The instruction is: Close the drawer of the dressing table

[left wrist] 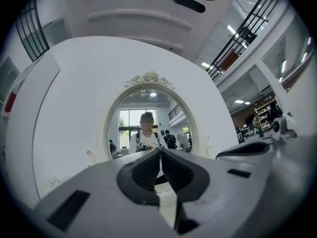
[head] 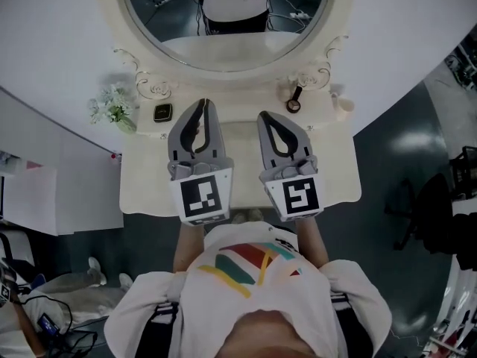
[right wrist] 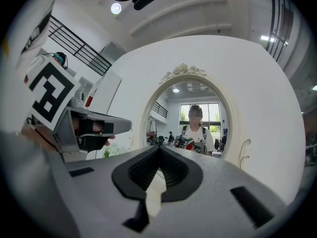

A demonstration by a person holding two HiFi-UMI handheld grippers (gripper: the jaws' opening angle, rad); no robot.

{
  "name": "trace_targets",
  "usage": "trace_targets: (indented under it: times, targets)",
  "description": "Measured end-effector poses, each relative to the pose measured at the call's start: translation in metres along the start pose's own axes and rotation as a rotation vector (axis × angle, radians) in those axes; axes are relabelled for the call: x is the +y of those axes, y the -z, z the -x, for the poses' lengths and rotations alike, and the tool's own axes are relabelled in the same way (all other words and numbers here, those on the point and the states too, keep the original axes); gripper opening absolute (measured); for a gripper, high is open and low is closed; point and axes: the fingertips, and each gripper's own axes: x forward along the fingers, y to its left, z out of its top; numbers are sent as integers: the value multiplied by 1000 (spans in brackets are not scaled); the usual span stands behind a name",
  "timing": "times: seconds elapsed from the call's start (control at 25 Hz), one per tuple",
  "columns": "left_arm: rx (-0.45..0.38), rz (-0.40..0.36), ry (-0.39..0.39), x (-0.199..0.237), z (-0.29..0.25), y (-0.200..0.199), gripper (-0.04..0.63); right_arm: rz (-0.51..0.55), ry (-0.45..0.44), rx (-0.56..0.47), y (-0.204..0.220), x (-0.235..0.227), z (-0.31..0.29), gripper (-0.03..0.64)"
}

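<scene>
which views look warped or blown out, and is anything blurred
Head view: bowed edges, a pale glare patch on the dark grey floor. Left gripper view: fisheye circle, black corners, white ceiling strip lights blown out. Right gripper view: same warp; a mosaic patch in the oval white-framed mirror.
</scene>
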Motion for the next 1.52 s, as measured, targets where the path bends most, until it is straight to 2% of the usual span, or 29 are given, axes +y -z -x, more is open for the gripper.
trace_targets:
  times: [0.32,0.6,0.76,0.96,1.16,1.52]
  targets:
    - [17,40,6,-12,-6,26,8,-48,7,38,15,-4,9,0]
    - [87,62,7,-19,-7,56,6,-105,45,78,37,-11,9,0]
    - [112,71,4,-22,-4,69,6,-96,22,84,45,-5,8,0]
    - [127,60,-11,-23,-2,77,6,-96,0,115,54,1,8,0]
    - [131,55,-25,-21,-1,81,6,-100,18,121,59,-1,8,0]
    - [157,35,13,-34,-5,94,6,-86,56,133,67,-8,14,0]
